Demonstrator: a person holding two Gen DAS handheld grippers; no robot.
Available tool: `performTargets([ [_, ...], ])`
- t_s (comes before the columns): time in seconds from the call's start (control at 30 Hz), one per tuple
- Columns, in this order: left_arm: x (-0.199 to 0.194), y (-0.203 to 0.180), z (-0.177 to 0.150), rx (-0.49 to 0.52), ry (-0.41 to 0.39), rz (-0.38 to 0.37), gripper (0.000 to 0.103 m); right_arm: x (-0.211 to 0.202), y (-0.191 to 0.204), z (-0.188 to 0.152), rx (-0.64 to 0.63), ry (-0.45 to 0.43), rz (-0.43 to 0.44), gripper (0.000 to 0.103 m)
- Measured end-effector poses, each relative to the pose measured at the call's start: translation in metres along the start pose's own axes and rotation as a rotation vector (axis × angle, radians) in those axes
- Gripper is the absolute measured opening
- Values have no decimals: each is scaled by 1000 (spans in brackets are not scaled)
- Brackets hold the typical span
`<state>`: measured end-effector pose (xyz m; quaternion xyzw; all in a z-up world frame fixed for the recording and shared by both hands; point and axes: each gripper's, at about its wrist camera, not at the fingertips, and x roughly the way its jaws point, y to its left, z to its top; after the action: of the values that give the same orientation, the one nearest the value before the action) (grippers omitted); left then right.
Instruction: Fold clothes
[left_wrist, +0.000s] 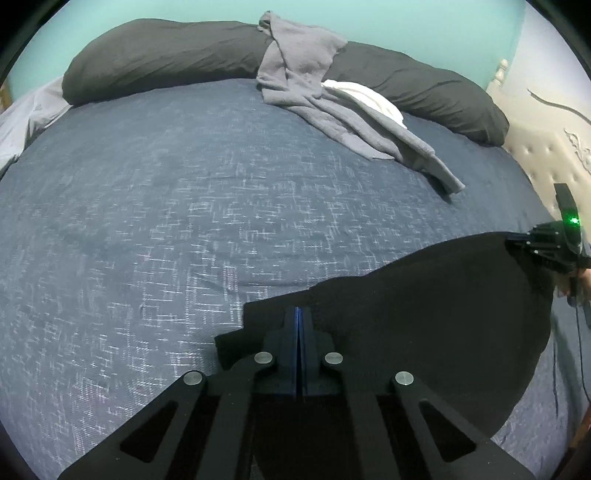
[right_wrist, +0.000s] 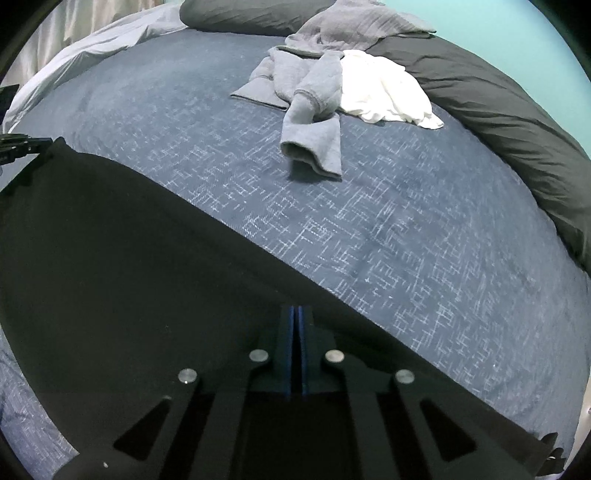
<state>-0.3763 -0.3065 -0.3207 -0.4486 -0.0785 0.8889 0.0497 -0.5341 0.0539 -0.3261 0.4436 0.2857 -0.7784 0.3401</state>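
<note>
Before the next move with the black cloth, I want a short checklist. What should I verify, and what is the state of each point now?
1. Left claw shut on the black cloth: ok, its jaws are together with the cloth edge around them.
2. Right claw shut on the same cloth: ok, its jaws are together over the cloth.
3. Cloth spread flat between the two claws: cannot tell; it is too dark to see wrinkles.
4. Bare bed cover ahead of the cloth: ok.
5. Grey garment and white garment apart from the black cloth: ok, both lie far up by the pillows.
</note>
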Motion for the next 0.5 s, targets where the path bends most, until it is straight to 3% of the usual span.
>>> performTargets([
  [0.23,-13,12,-1,-44,-23,15,0,-5,-11,3,91,3,50,6],
  [0.33,-17,9,-3,-28,-20,29,0,-7,-11,5,80,4,39,42],
  [0.5,-13,1,-5,-8,-9,33,0,-4,-1,10,9,16,71,42],
])
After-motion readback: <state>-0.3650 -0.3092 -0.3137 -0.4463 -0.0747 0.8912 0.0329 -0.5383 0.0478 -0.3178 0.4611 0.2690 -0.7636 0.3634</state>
